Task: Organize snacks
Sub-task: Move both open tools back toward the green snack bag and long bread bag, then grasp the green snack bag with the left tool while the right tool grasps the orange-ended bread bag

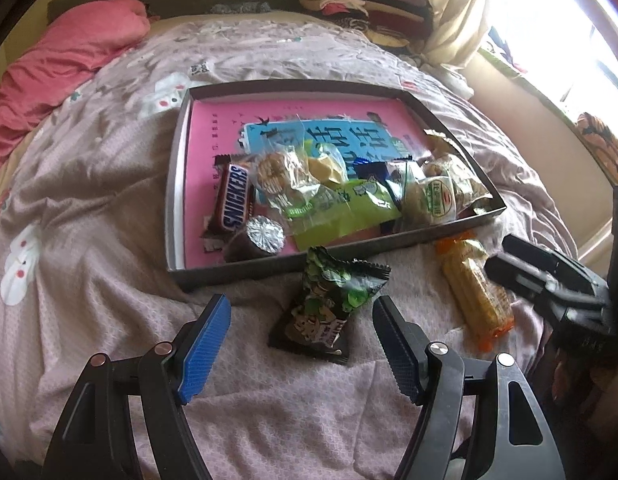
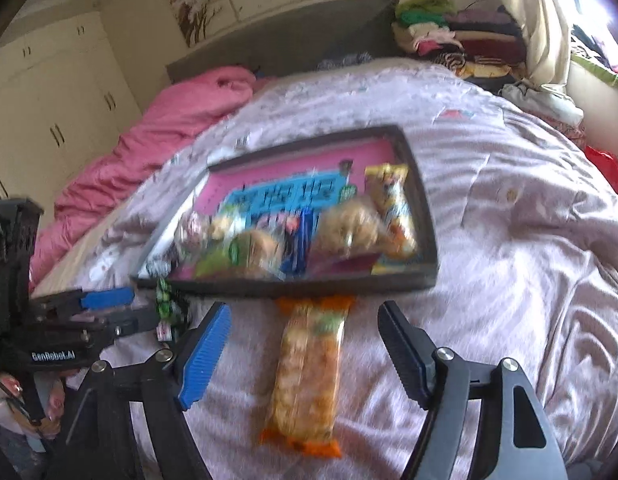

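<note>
Both claws stand apart and empty. The dark green crinkled foil snack packet [image 1: 329, 304] lies just ahead of the left gripper [image 1: 301, 344], between its jaws. The long orange clear-wrapped cracker pack [image 2: 307, 372] lies likewise before the right gripper [image 2: 305, 354]. Each claw should lower straight over its pack's middle and close gently, then lift it over the wall of the shallow grey cardboard tray [image 1: 245, 270] just beyond.

left gripper [image 1: 301, 334] jaws apart, right gripper [image 2: 305, 340] jaws apart

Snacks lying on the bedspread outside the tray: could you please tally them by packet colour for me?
Black-and-green packet: 1
Orange-and-yellow packet: 1
Total: 2
</note>
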Demonstrator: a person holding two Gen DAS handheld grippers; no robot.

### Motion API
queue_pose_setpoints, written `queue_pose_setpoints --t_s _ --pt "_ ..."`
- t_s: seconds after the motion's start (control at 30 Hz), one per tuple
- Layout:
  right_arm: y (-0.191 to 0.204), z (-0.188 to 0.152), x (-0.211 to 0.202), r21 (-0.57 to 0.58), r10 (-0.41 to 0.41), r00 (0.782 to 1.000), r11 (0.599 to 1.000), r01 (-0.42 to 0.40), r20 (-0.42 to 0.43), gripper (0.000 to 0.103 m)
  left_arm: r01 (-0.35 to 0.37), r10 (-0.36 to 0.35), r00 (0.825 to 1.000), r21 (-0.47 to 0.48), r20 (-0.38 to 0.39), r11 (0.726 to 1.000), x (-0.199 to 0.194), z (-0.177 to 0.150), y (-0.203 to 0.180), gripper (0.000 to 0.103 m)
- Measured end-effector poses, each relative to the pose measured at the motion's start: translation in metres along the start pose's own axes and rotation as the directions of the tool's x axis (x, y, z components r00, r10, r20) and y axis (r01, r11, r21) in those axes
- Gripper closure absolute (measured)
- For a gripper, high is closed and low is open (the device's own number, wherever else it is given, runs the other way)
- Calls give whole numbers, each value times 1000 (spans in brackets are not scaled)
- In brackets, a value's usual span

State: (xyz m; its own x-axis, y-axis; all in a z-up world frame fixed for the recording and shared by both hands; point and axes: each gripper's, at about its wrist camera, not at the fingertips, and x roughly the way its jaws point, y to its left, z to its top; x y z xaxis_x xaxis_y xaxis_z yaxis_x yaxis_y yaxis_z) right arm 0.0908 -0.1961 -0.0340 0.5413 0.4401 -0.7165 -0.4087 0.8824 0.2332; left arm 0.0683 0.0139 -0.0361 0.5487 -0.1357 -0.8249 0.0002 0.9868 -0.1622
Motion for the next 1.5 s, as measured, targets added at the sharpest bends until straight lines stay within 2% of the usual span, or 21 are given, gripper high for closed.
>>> queue_pose_setpoints --t_s 0.2,0.33,0.53,0.67,0.77,0.83,0.9,1.0,1.1,1.23,1.5 --pt "16 -13 14 -69 -23 996 997 16 -91 28 1 -1 1000 3 -27 1000 11 -4 -5 28" --pt "18 -19 19 -87 -44 992 996 34 -120 31 4 -3 999 9 -36 1000 16 -6 -8 28" --pt "17 -25 30 -95 -68 981 994 52 -181 50 -11 12 998 16 -56 1000 26 -8 -10 28" --pt "15 -27 33 -83 -41 978 996 24 -205 65 -23 24 998 12 -57 1000 31 -7 -10 28" --pt "17 -27 27 -84 -19 981 996 2 -193 69 -26 27 999 20 -47 999 31 -9 -13 28" --pt "21 -26 23 -94 -3 984 995 -14 -178 70 -22 24 999 26 -49 999 32 -9 -13 38" --pt "26 -25 15 -113 9 989 993 -26 -148 70 -22 23 999 28 -44 999 30 -9 -12 55" --pt "32 -21 2 -129 30 995 991 -42 -90 70 11 -10 999 9 -37 1000 28 -8 -7 64" --pt "31 -16 -13 -117 58 998 991 -59 -18 70 39 -39 999 -12 -23 999 23 -7 -5 67" --pt "26 -9 -16 -82 77 997 994 -76 6 70 73 -73 997 -14 10 997 6 -7 -7 67" --pt "8 0 -21 -27 78 995 997 -76 68 70 83 -76 990 -62 116 995 -27 7 4 68"
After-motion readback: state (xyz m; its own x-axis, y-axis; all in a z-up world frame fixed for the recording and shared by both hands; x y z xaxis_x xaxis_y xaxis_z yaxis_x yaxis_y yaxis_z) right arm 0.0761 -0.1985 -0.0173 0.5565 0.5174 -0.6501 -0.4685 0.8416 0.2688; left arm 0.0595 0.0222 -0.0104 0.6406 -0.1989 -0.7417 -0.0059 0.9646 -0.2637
